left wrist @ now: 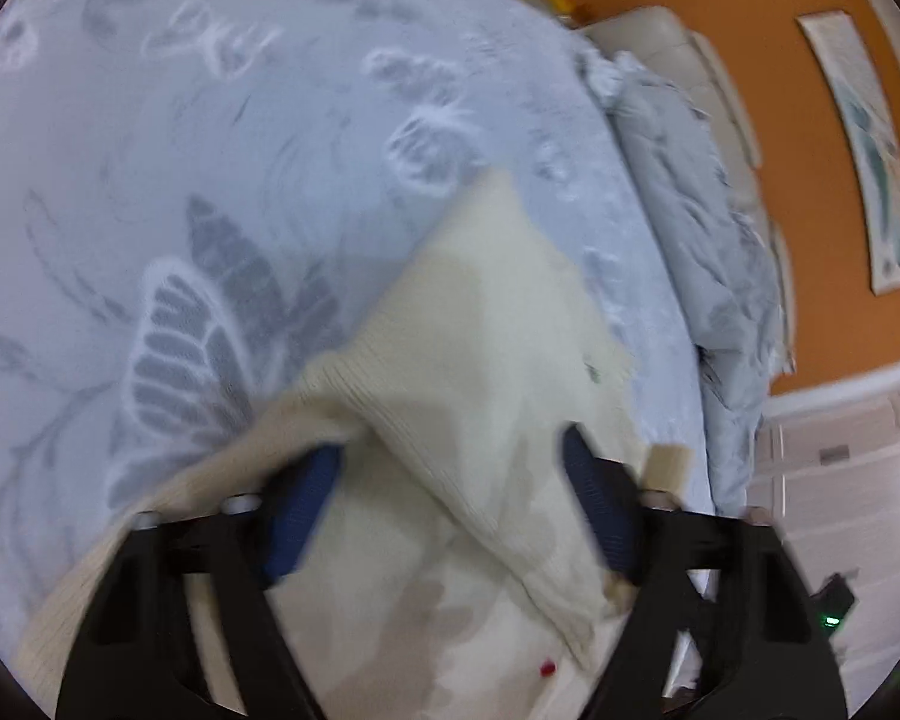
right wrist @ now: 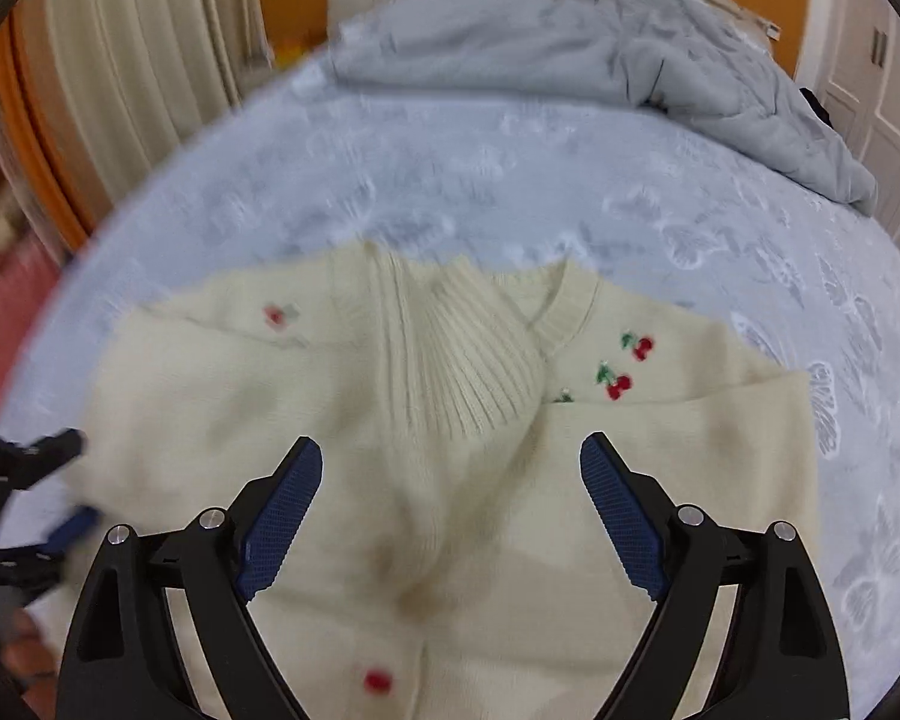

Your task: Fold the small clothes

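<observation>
Although a ribbed sleeve cuff (right wrist: 468, 360) already lies turned in across the chest of the cream cherry-embroidered cardigan (right wrist: 330, 420), the folding looks only partly done. The cardigan is spread on the pale blue patterned bedspread (right wrist: 510, 180), its neckline toward the far side and its hem toward the near edge, with a grey quilt (right wrist: 630, 54) bunched at the far right by the headboard.

From the right wrist view, the right gripper (right wrist: 450, 468) hovers over the garment's middle with its blue-padded fingers spread wide and nothing between them. The left gripper (right wrist: 36, 480) shows at the left edge of that view, beside the cardigan's left side.

In the left wrist view, the left gripper (left wrist: 450, 456) also has its fingers set apart; a fold of knit drapes over the left pad (left wrist: 306, 504) and lies between the fingers, but it is not pinched.

Judging from this, one sleeve fold is in; the other side and the final bottom-to-top fold probably remain, and the loose layers may slip when handled.
</observation>
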A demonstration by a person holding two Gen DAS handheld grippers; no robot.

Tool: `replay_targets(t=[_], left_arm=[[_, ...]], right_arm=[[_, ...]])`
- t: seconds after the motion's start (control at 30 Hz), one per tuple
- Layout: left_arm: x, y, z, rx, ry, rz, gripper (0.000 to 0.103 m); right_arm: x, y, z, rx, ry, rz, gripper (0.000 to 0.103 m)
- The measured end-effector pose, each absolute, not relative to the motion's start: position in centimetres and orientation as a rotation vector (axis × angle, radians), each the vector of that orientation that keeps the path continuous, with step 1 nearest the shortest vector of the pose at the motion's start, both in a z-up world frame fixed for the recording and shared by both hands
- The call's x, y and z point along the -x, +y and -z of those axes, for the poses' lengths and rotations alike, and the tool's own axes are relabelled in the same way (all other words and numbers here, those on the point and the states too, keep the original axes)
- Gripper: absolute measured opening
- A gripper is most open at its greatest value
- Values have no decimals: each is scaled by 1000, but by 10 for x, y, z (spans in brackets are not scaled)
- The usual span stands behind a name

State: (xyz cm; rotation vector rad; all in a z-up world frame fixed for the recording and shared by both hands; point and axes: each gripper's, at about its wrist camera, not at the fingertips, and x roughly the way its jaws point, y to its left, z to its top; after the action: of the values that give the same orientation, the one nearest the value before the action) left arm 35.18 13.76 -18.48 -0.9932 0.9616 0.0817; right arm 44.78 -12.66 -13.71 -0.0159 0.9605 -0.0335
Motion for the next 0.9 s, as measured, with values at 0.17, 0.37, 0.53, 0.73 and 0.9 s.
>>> replay_targets(t=[0.17, 0.37, 0.53, 0.73, 0.9], left_arm=[[-353, 141, 192, 940, 947, -98, 33], [-344, 136, 194, 818, 904, -26, 30], [-338, 131, 196, 753, 853, -8, 30], [-325, 121, 198, 648, 754, 3, 30], [-323, 121, 199, 634, 727, 5, 30]], right_arm=[[-438, -171, 123, -276, 888, -63, 8], [-377, -254, 158, -534, 860, -12, 12], [-363, -271, 191, -644, 884, -59, 50], [-372, -290, 176, -713, 821, -58, 71], [-389, -303, 179, -728, 872, -29, 8]])
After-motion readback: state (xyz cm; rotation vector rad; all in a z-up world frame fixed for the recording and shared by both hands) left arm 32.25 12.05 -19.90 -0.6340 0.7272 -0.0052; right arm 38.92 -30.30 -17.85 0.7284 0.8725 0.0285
